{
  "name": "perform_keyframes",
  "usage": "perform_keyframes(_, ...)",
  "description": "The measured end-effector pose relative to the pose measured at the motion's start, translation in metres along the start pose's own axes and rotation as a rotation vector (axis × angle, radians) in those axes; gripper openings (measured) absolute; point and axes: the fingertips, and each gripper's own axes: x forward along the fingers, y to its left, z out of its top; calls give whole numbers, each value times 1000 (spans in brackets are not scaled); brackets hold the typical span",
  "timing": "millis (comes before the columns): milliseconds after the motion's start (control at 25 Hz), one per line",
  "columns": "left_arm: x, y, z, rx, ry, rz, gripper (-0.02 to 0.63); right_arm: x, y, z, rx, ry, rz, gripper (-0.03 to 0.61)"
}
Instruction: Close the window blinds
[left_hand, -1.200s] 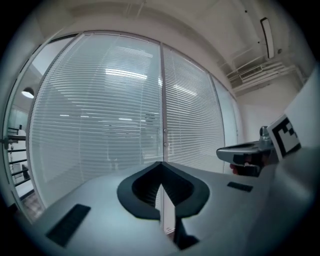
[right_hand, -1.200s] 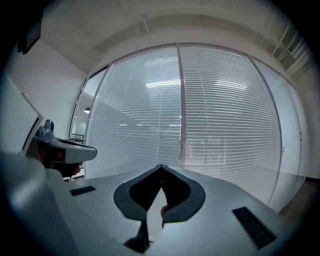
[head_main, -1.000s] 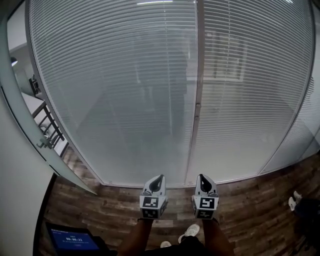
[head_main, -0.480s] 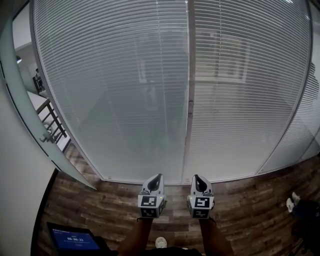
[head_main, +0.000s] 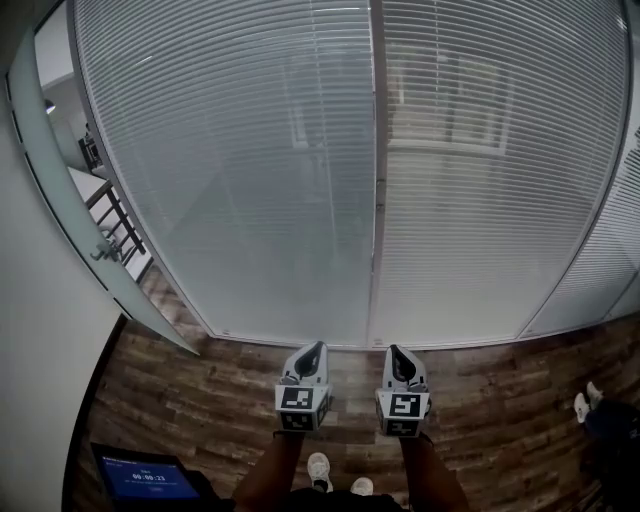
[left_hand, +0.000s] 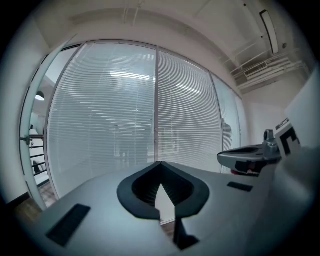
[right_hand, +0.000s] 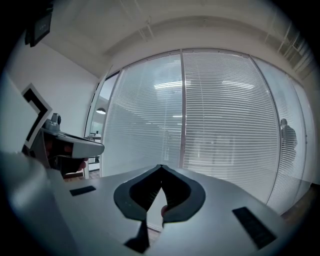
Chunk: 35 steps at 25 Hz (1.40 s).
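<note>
Left tool (head_main: 315, 347) and right tool (head_main: 394, 351): both pressed together, empty, held level side by side. I judge this a carrying posture, with nothing yet to grip. Blinds (head_main: 250, 170) hang ahead, well apart from the tools; the room beyond shows through the slats. Versus a second ago: mullion (head_main: 376, 180) sits further left in head view.

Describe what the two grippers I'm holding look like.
Both the left gripper and right gripper are pale grey, tapering shells with black ribbed jaw pads. Each carries a cube of black-and-white square markers at its rear. No sleeves or cables show.
</note>
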Motion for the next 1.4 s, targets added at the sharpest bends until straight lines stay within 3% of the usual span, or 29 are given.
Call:
perform_keyframes(200,-13,10,-10,-26,15,37,-6,-18,5,9,4,-52,-18,3)
perform_keyframes(480,-27,22,14,-7,-24,0,-6,-18,22,24,-16,-55,-44,3)
perform_keyframes(880,-27,36,4,9,-27,-10,-6,-19,26,29,-3,-63,-104,3)
perform_keyframes(1120,-29,34,9,16,-42,-15,-6,-21,28,24,34,-49,-92,3)
perform_keyframes(1400,-35,32,6,6,-31,-15,-6,-22,35,13,-3,-51,-60,3)
